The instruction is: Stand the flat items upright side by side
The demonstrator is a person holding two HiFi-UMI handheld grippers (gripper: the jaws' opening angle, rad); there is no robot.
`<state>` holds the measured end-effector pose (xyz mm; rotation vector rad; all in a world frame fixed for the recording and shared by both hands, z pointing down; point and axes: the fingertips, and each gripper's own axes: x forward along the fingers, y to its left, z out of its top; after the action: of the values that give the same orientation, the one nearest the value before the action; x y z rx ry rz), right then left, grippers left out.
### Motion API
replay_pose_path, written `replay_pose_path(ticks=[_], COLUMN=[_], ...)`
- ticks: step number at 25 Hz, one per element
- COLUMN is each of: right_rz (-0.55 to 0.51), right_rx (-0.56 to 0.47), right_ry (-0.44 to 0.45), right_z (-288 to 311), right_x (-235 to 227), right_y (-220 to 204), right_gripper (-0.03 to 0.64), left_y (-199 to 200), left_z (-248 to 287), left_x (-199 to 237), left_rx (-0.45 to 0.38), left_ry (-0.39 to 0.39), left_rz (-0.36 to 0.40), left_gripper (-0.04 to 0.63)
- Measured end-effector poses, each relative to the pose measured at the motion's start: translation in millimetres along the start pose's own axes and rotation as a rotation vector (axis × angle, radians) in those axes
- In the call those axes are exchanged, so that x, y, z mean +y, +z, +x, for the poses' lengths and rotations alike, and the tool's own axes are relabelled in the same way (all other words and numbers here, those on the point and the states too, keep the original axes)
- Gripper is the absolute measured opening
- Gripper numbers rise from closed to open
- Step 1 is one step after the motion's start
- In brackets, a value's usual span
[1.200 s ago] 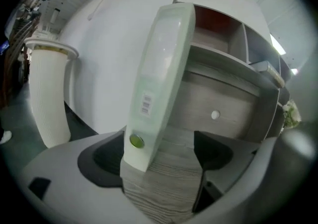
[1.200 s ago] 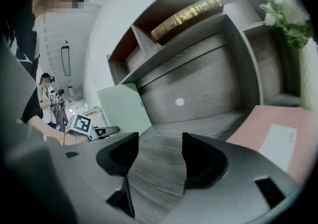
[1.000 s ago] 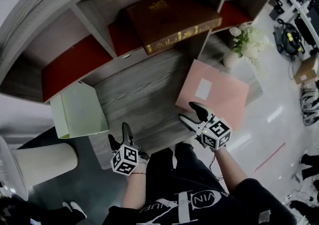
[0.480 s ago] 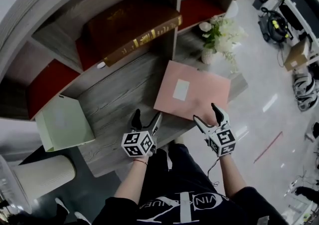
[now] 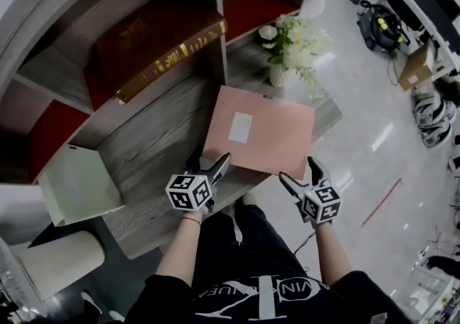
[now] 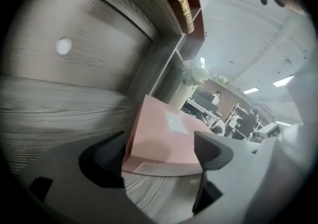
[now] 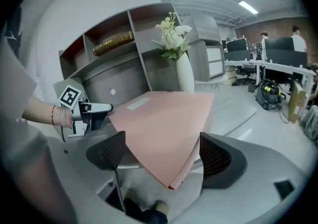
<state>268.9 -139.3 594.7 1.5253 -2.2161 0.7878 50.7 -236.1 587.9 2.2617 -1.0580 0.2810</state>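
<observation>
A pink flat folder (image 5: 262, 136) with a white label lies on the grey wooden top (image 5: 154, 150), its near corner jutting past the edge. My left gripper (image 5: 208, 164) is open at the folder's near left corner; in the left gripper view the folder (image 6: 166, 138) lies between the spread jaws of that gripper (image 6: 158, 156). My right gripper (image 5: 300, 173) is open, its jaws have just been opening, and the folder's overhanging corner (image 7: 169, 143) sits between them untouched. A pale green flat item (image 5: 75, 186) lies at the top's left end. A brown gilt-edged book (image 5: 151, 39) lies flat in a shelf bay.
A white vase of flowers (image 5: 291, 42) stands just behind the folder, near the shelf divider. Red-lined shelf bays (image 5: 259, 10) run along the back. A white ribbed bin (image 5: 50, 265) stands on the floor at lower left. Office desks and people fill the right background.
My left gripper swept right from the top's front edge to the pink folder's left corner. The right gripper shifted to the overhanging corner and its jaws spread wider.
</observation>
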Motion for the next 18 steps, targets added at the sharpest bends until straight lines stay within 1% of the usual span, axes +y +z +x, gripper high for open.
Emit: replay_pose_path(ticks=[2, 3, 6, 10, 13, 18], right_rz=[-0.01, -0.025, -0.08, -0.133, -0.187, -0.275], right_rx=[0.012, 0.017, 0.035, 0.044, 0.047, 0.073], right_ry=[0.001, -0.008, -0.008, 0.047, 0.094, 0.211], right_z=[2.6, 3.0, 5.5, 12.5, 19.3, 37.7], right_x=[0.9, 0.0, 1.7, 17.3, 32.6, 63.8], right_y=[-3.2, -3.4, -3.7, -1.9, -0.6, 1.9], right_gripper=[0.463, 0.458, 0.4, 0.394, 0.394, 0.396], left_y=[-2.4, -3.1, -4.5, -7.7, -15.6, -32.1], left_z=[-0.2, -1.7, -12.8, -39.7, -65.1, -111.3], left_x=[-3.9, -4.1, 1.9, 10.9, 18.1, 34.6], left_rx=[-0.001, -0.006, -0.033, -0.077, -0.113, -0.175], left_ry=[0.001, 0.008, 0.045, 0.11, 0.165, 0.275], left_rz=[-0.003, -0.009, -0.051, -0.099, -0.148, -0.232], left_gripper=[0.422, 0.421, 0.421, 0.42, 0.422, 0.42])
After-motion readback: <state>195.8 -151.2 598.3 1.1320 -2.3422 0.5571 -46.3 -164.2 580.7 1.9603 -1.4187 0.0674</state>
